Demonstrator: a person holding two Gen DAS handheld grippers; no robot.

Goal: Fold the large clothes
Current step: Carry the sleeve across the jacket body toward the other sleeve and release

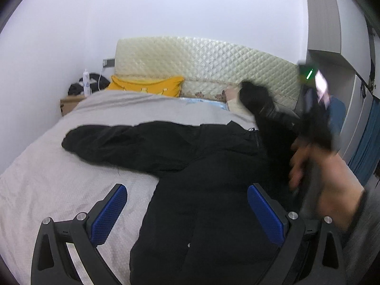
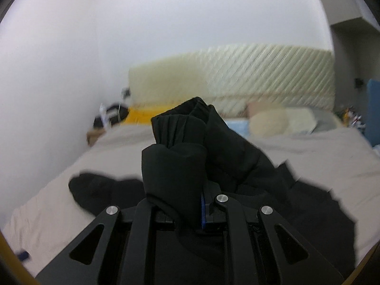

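Observation:
A large black padded jacket lies spread on the grey bed, one sleeve stretched out to the left. My left gripper is open and empty, its blue pads hovering over the jacket's body. My right gripper is shut on the jacket's other sleeve and holds it lifted, bunched above the bed. In the left wrist view that raised sleeve and the blurred right hand show at the right.
A quilted cream headboard and yellow pillow stand at the far end. A wooden nightstand with a bottle and dark items is far left. A cream pillow lies at the bed's head. A grey wardrobe and blue curtain are right.

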